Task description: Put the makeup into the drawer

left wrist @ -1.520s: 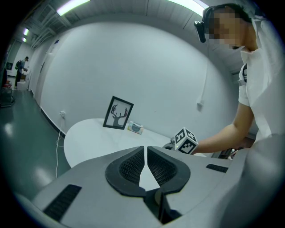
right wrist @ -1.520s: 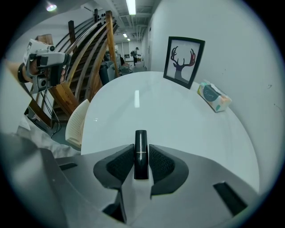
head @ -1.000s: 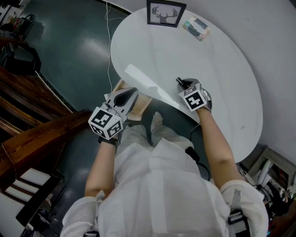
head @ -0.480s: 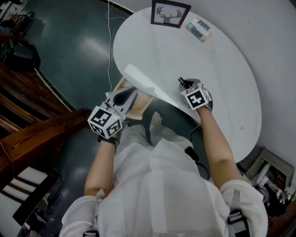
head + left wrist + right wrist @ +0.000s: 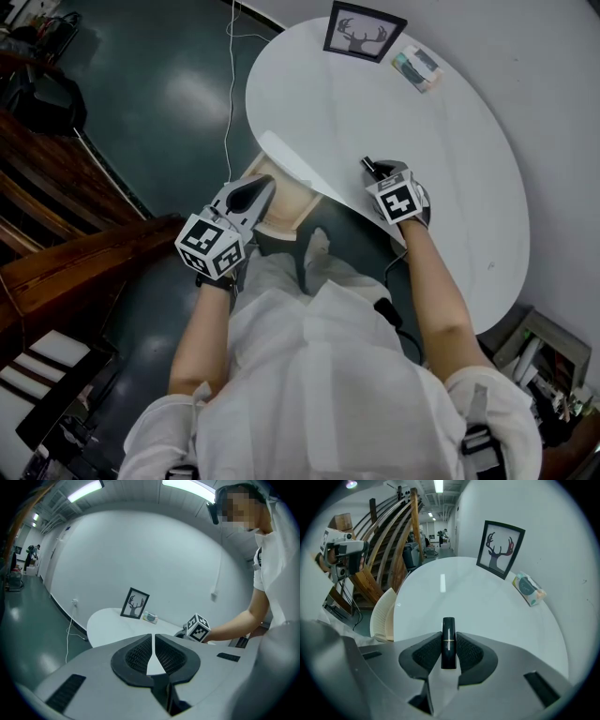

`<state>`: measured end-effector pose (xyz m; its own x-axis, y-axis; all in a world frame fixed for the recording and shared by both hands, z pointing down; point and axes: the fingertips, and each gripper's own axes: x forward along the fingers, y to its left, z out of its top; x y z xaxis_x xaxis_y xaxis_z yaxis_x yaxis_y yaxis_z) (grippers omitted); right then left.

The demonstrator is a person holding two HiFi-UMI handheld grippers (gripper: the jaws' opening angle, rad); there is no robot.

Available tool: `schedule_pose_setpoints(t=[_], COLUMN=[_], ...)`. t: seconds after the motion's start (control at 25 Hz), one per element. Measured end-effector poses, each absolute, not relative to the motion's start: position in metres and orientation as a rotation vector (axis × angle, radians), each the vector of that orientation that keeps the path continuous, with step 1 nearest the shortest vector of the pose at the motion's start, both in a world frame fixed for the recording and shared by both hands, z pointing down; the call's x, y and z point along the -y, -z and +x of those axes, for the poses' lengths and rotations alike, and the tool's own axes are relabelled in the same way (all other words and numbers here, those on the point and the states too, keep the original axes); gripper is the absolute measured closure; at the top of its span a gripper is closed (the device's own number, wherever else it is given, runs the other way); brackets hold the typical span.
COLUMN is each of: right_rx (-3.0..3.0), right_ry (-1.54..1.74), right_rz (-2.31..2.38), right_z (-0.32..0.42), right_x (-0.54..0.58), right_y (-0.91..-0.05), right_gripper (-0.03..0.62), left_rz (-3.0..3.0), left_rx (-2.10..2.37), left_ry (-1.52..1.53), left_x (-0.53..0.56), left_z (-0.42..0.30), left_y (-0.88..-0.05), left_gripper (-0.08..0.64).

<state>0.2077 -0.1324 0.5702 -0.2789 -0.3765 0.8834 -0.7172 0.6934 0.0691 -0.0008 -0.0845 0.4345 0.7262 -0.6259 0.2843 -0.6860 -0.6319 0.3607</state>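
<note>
Our right gripper (image 5: pixel 449 648) is clamped on a black lipstick (image 5: pixel 448 631), which stands up between the pads just over the near edge of the round white table (image 5: pixel 422 131). Our left gripper (image 5: pixel 153 644), pinched together on nothing, hovers beside the open drawer (image 5: pixel 286 204) that juts out from under that same edge. We judge the pick-up done and the drawer ready, so what is left is to carry the lipstick across to the drawer, set it inside, let go, and perhaps push the drawer shut.
</note>
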Motion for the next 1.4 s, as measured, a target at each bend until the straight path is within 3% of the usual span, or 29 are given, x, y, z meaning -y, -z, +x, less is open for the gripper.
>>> schedule_pose_setpoints(t=[1.4], right_rx=[2.026], right_ry=[-0.416], right_rz=[0.549], right_z=[0.001], right_x=[0.078], right_y=[-0.573], right_gripper=[0.500], left_rz=[2.341], left_rx=[1.162], left_ry=[-0.116], left_x=[0.053], left_z=[-0.135], left_y=[-0.458], left_gripper=[0.529])
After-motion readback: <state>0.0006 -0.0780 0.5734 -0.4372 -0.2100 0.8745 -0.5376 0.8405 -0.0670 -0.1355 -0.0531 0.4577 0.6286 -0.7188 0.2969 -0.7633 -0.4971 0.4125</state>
